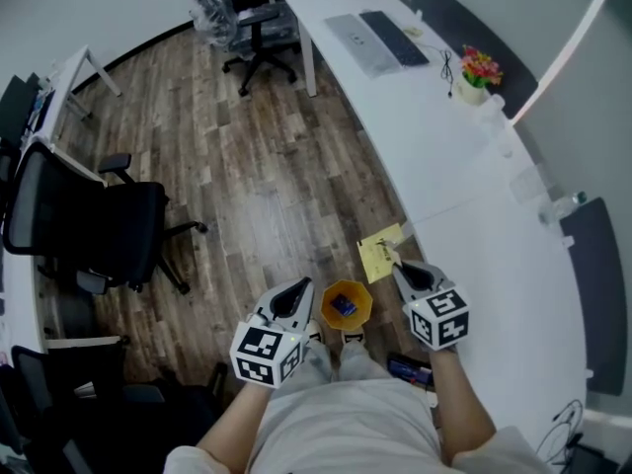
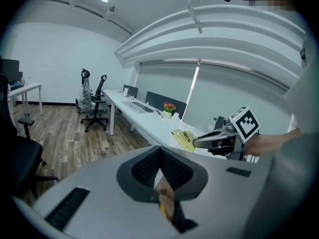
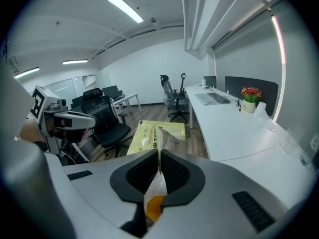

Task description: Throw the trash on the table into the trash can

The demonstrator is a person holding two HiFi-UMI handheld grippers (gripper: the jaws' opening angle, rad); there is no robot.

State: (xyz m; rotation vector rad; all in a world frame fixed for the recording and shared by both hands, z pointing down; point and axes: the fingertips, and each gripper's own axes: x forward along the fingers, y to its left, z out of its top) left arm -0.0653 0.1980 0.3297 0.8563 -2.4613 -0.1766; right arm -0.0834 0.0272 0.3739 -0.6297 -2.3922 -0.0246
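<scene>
My right gripper (image 1: pixel 398 268) is shut on a flat yellow wrapper (image 1: pixel 378 253), held off the edge of the white table (image 1: pixel 464 186). In the right gripper view the wrapper (image 3: pixel 157 136) stands edge-on between the closed jaws and fans out ahead. An orange trash can (image 1: pixel 361 299) sits on the floor between both grippers, with a blue item (image 1: pixel 343 305) inside. My left gripper (image 1: pixel 296 289) hovers just left of the can, shut with nothing in it. The left gripper view shows the right gripper (image 2: pixel 199 142) and the wrapper (image 2: pixel 184 139).
A black office chair (image 1: pixel 99 225) stands on the wood floor at the left. More chairs (image 1: pixel 257 28) stand far back. On the table lie a keyboard (image 1: pixel 393 36) and a flower pot (image 1: pixel 479 69). A dark object (image 1: pixel 407 368) lies by the person's feet.
</scene>
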